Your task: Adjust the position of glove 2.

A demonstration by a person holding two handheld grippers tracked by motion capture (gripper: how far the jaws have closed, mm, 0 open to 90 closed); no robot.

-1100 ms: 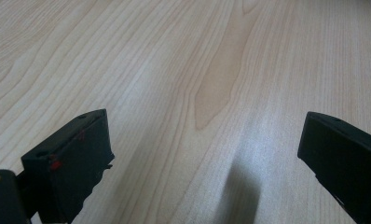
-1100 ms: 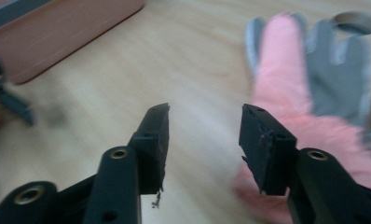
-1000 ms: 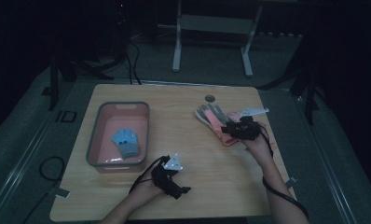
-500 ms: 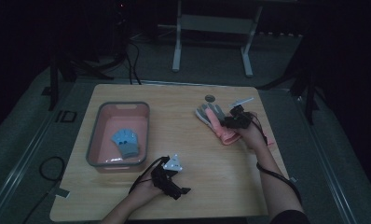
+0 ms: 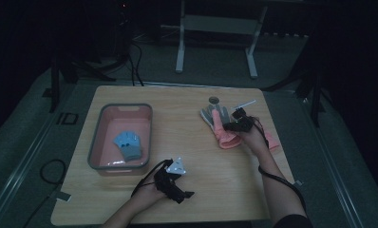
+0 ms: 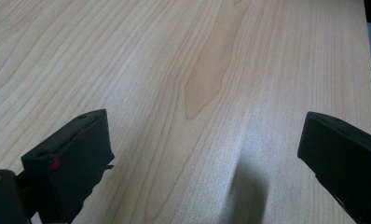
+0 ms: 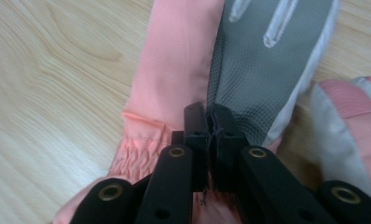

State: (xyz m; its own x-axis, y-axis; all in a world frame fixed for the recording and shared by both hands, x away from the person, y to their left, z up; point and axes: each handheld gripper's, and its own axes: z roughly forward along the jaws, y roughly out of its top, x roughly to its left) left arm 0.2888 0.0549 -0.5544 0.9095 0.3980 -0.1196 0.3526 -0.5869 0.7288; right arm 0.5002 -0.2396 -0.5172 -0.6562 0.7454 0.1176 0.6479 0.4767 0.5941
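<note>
— Over on the right half of the table, what did the right gripper have?

— Its jaws were pinched together on the pink and grey glove, gripping the grey fabric at the seam where it met the pink. That glove lay flat on the wood, a second pink glove just beside it.

— And the left gripper?

— It rested near the front edge, jaws spread wide over bare wood, holding nothing. A blue glove lay in the pink tub.
</note>
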